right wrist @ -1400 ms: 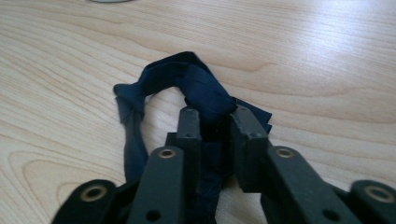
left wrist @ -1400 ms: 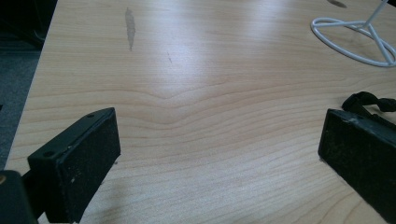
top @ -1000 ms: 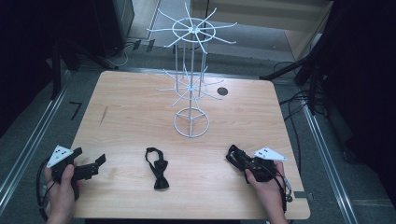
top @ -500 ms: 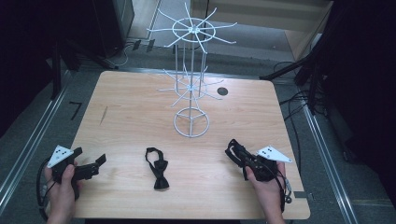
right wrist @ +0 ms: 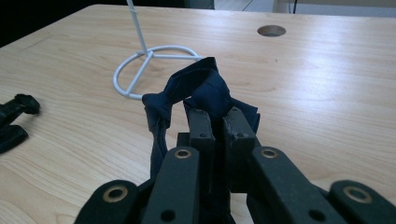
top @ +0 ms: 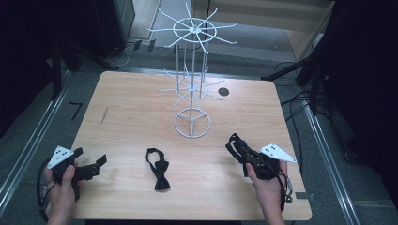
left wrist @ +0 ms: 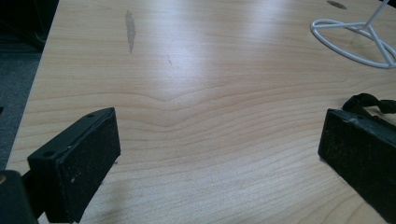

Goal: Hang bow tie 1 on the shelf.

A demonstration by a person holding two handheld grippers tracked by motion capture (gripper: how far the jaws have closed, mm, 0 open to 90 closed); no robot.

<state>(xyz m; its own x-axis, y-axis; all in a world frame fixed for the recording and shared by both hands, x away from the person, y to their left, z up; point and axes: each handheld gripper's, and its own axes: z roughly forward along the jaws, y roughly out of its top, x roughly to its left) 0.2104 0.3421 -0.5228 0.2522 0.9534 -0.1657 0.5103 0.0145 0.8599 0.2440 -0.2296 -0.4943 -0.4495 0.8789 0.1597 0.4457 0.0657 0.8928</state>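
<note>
The dark blue bow tie [right wrist: 201, 91] sits pinched in your right claw [top: 240, 149], its knot bunched above the tips and a strap hanging down the left side in the right gripper view. Your right claw holds it clear of the table [top: 131, 108], near the front right, just in front of the white wire rack [top: 192, 123]. A second bow tie [top: 158, 169], black, lies flat on the table between your two hands, in front of the rack's ring base. Your left claw [top: 89, 165] stands wide with nothing between its pads, low over the front left corner, pointing toward the black tie.
</note>
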